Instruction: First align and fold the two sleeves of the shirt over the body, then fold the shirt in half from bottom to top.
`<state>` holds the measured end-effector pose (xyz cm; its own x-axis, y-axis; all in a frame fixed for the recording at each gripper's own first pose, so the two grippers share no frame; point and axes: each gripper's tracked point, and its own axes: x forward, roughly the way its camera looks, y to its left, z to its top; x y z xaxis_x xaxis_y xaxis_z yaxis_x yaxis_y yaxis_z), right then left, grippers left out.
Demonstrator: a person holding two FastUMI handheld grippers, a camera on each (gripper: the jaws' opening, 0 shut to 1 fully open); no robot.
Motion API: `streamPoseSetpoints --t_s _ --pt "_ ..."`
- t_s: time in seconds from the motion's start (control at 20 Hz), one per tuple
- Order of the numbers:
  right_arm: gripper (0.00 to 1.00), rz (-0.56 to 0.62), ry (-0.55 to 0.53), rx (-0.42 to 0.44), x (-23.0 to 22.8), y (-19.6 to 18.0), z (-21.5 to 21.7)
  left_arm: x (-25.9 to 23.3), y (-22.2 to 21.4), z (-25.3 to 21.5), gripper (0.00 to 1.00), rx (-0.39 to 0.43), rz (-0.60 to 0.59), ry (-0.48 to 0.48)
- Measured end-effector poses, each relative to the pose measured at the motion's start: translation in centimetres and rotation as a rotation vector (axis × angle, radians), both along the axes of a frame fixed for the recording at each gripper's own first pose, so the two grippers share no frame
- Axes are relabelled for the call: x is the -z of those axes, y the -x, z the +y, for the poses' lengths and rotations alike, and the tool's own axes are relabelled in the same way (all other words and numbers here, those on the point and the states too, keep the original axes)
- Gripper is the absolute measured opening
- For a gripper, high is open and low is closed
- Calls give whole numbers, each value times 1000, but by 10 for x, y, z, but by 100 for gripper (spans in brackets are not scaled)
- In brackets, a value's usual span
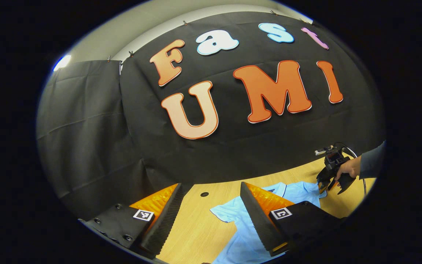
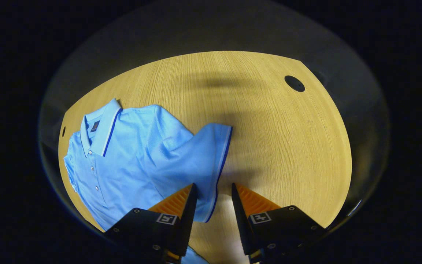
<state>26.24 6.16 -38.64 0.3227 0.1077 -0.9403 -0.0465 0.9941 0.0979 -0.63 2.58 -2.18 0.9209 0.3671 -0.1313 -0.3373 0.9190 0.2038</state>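
A light blue polo shirt (image 2: 130, 165) lies face up on the wooden table (image 2: 277, 146), its collar (image 2: 101, 128) toward the upper left of the right gripper view. One short sleeve (image 2: 203, 154) spreads out to the side, with a dark-trimmed hem. My right gripper (image 2: 214, 186) is open, and that hem runs between its fingers. In the left gripper view, my left gripper (image 1: 210, 186) stands wide open above the table, with the shirt (image 1: 233, 223) and its other sleeve just right of its gap. Farther off there, a hand (image 1: 348, 169) holds the right gripper (image 1: 326, 183) at the shirt's far sleeve.
A round cable hole (image 2: 294, 83) sits in the table beyond the shirt, and another hole (image 1: 204, 194) lies ahead of the left gripper. Black cloth walls (image 1: 97, 139) close off the table's back. Bare wood extends to the right of the sleeve in the right gripper view.
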Motion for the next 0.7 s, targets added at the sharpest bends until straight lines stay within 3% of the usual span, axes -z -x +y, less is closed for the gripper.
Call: streamPoseSetpoints --t_s 0.05,0.1,0.15,0.25,0.45,0.7 --pt "42 -9 -4 -6 0 -1 2 1 -2 -3 100 4 2 -2" --pt "33 -10 -11 0 -1 -2 2 2 -4 -5 100 8 5 -4" --pt "14 -4 -28 8 0 -2 5 4 -5 -6 100 9 7 -4" --pt "5 8 -93 42 -4 -3 11 9 -5 -8 100 17 16 22" --pt "4 -110 -239 38 -41 -23 39 19 0 6 100 -15 36 55" --pt "4 -148 -356 -18 -72 -20 79 35 -3 35 100 -51 58 83"
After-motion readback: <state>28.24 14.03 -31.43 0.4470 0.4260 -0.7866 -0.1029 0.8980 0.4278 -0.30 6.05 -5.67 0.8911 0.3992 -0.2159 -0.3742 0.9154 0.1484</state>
